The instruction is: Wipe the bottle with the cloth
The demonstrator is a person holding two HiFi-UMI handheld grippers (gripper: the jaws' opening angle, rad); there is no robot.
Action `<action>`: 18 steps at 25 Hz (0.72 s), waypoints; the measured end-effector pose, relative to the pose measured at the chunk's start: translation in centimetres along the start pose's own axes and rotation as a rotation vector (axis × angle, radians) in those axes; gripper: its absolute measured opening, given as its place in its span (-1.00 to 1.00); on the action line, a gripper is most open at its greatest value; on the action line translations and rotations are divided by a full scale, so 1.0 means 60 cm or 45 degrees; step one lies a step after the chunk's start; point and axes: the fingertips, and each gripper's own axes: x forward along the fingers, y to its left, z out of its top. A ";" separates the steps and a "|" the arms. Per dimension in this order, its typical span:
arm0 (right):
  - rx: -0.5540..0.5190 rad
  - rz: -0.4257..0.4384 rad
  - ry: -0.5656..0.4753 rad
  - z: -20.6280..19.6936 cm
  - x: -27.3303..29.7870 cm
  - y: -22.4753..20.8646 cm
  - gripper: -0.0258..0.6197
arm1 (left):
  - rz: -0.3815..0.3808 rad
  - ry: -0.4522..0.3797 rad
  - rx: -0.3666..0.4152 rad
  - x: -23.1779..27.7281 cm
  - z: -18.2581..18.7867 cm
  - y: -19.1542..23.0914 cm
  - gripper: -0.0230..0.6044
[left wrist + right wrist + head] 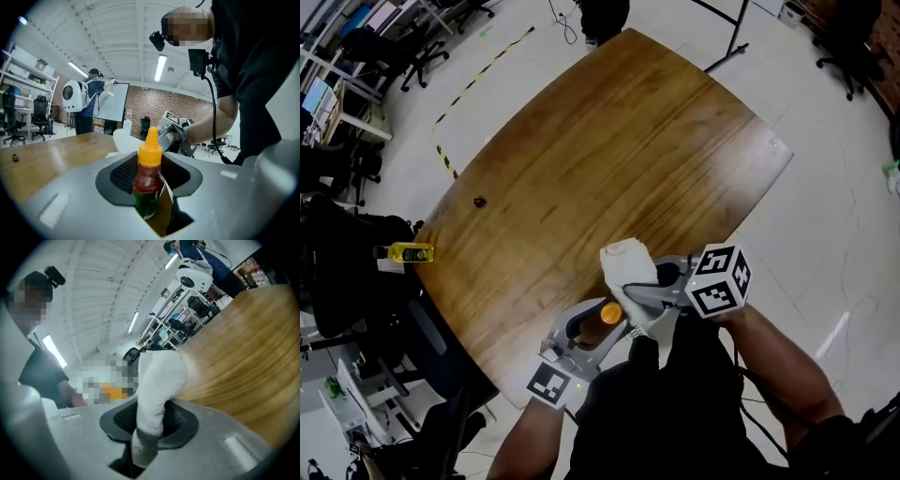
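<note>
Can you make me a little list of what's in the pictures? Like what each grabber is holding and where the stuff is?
left gripper: shut on bottle
bottle: upright, orange cap, red inside, green lower down
right gripper: shut on cloth
cloth: white, fluffy, sticks up out of the jaws
cloth and bottle: close together; touching not clear
table: wooden, below both grippers
also on table: small dark thing, far from the grippers

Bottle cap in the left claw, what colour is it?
Orange-yellow, a pointed nozzle cap on the red sauce bottle; clearest in the left gripper view.
</note>
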 end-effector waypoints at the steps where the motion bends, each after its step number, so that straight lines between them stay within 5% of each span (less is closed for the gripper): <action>1: 0.011 -0.002 0.011 -0.001 0.002 -0.008 -0.68 | 0.002 -0.003 0.001 0.000 -0.001 -0.001 -0.40; 9: -0.070 -0.156 0.276 -0.031 0.034 -0.070 -0.69 | -0.022 -0.015 0.027 -0.001 0.002 -0.003 -0.40; 18: -0.536 -0.336 0.679 -0.055 0.053 -0.094 -0.69 | -0.021 -0.079 0.021 0.001 0.012 -0.005 -0.40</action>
